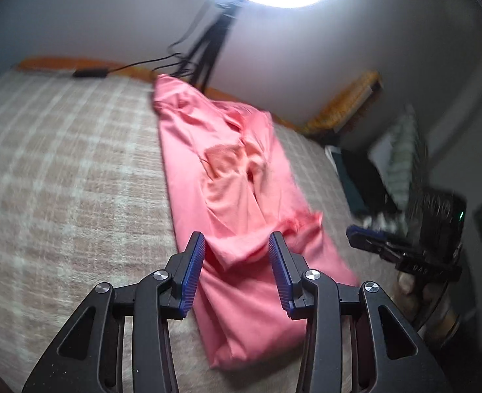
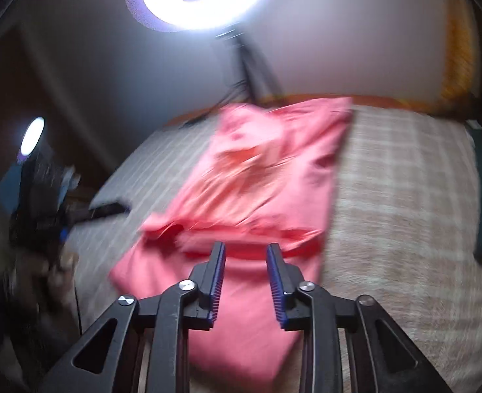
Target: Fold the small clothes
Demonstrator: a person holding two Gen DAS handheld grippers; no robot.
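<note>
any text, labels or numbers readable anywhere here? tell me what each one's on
"BA9", roughly: pale characters on the black body of the right gripper, seen at the right edge of the left wrist view; blurred, so the reading is uncertain.
Pink garment: no print or label visible.
Checked blanket: a woven pattern only, no text.
Right wrist view: nothing readable; it is motion-blurred.

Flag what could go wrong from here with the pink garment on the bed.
1. The pink garment lies folded lengthwise but rumpled in the middle; folding again now would likely lock in those creases.
2. Both the left gripper and right gripper are open with nothing pinched, so the loose near flap could spring back.
3. Cables lie on the checked blanket near the garment's far end and might snag.
</note>
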